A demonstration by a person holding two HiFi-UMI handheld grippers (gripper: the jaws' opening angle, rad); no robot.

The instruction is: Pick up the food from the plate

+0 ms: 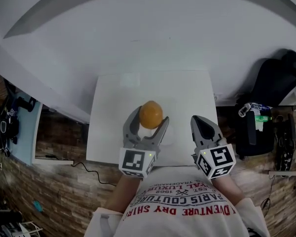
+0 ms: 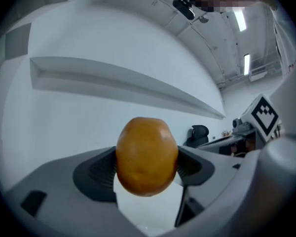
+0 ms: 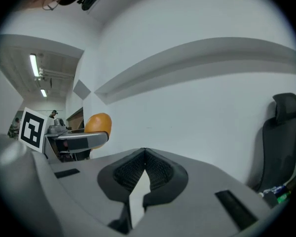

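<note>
A white table [image 1: 113, 102] is filling the middle of the head view, with a brick-patterned floor showing to its left and right and a black chair [image 1: 278, 78] standing off to the far right. Near the table's close edge a faint round outline is showing, which is probably the plate [image 1: 171, 132], though white on white is making it hard to tell.

The left gripper [image 1: 149, 120] is reaching over that spot, and its two fingers are pinching the food [image 1: 151, 114], a round orange-brown piece, from either side; the left gripper view is showing the ribbed pads pressing into its flanks. The food is appearing against the far wall there, so it is likely hanging clear of the plate rather than resting on it.

The right gripper [image 1: 200, 121] is waiting just to the right, apart from the food, with its fingers pressed together on nothing.

The pick-up step is looking largely done. The next move is calling for a steady squeeze while the left gripper is carrying the food away, since a round, smooth piece could be slipping out of a light pinch.
</note>
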